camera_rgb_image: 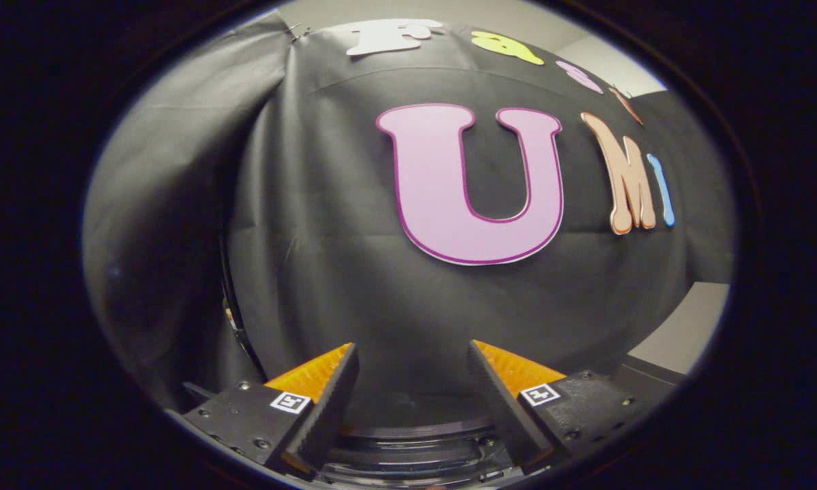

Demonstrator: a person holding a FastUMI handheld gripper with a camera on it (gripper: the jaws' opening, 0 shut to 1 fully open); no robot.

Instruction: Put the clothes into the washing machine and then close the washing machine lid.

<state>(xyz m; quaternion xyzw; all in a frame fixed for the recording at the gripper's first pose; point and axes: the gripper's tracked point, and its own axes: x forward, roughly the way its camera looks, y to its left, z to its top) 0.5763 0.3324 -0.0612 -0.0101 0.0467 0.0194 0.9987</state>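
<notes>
Gripper [412,381] pointed level at booth wall [313,238], fingers spread wide, nothing between them, nothing held. Dark round rim [415,435] just below and between fingertips, prob. washing machine drum opening or its lid, can't tell which. Lies under the jaws, not ahead. No clothes to be made out among what's visible. Next move likely calls for tipping down toward that rim, or swinging off to find laundry. Task looks early.
</notes>
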